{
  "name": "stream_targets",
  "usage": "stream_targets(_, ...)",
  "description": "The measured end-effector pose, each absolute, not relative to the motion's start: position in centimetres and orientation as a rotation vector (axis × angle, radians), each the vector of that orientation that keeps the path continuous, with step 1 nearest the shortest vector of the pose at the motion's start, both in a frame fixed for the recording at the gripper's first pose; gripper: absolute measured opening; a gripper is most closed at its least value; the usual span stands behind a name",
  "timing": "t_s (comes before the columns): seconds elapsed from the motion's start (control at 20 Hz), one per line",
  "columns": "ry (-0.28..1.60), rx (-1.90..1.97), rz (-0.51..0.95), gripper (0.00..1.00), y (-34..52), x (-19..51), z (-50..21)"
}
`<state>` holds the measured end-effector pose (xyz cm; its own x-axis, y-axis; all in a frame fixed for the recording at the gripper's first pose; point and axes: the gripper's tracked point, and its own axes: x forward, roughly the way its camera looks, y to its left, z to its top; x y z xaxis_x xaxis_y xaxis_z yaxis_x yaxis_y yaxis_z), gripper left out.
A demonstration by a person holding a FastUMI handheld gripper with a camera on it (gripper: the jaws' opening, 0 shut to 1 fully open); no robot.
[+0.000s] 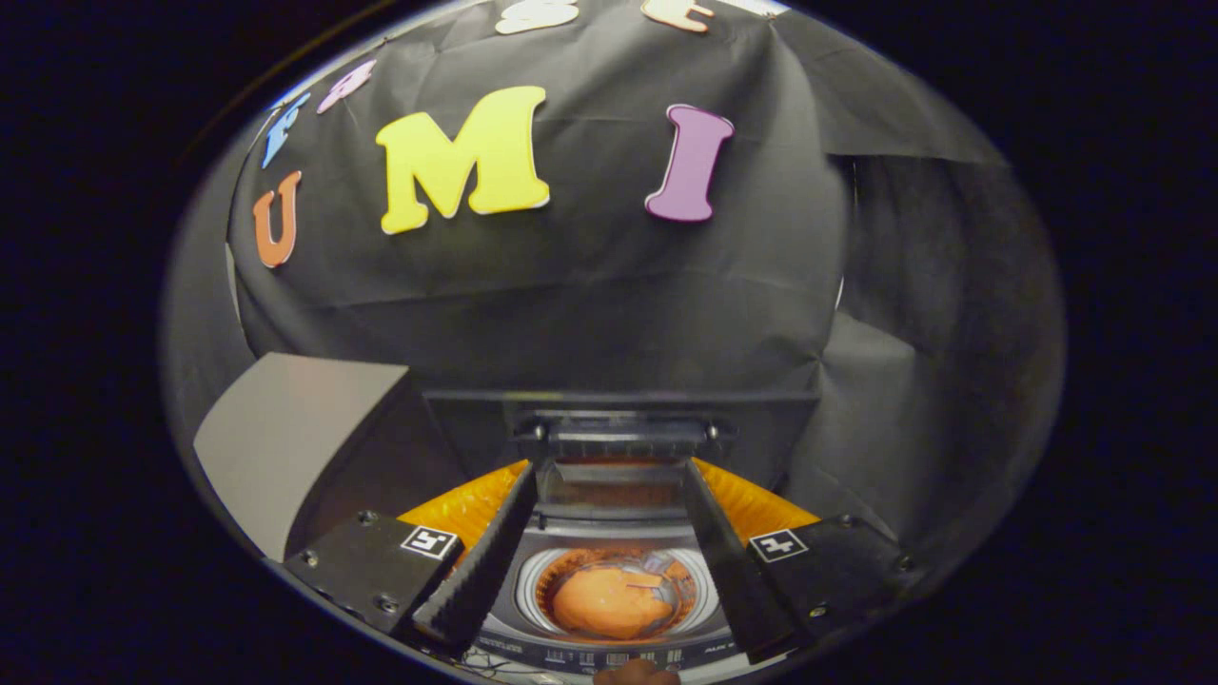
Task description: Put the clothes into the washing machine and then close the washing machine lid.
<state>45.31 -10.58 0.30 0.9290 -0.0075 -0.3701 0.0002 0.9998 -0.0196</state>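
Gripper view: the claw [609,571] is spread wide, and nothing is held. The orange clothes [609,601] are seen in the washing machine [609,649] drum, below, between the fingers. The raised lid [618,440], likely stiff and light, could be taken by its top edge.

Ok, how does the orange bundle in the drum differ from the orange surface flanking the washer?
The bundle sits inside the drum, between the open fingers; the surface lies outside the washer, beyond them. The bundle is smooth and rounded; the surface is ribbed, glossy and yellower. Both are orange.
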Motion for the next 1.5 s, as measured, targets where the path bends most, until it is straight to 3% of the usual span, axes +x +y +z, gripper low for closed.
stream_targets(0.4,0.353,-0.003,0.051,0.96,-7.8,52.2,5.7)
stream_targets(0.85,0.492,0.03,0.031,0.97,-7.4,58.3,0.7)
stream_targets(1.5,0.629,-0.004,0.009,0.97,-8.5,60.4,-3.9)
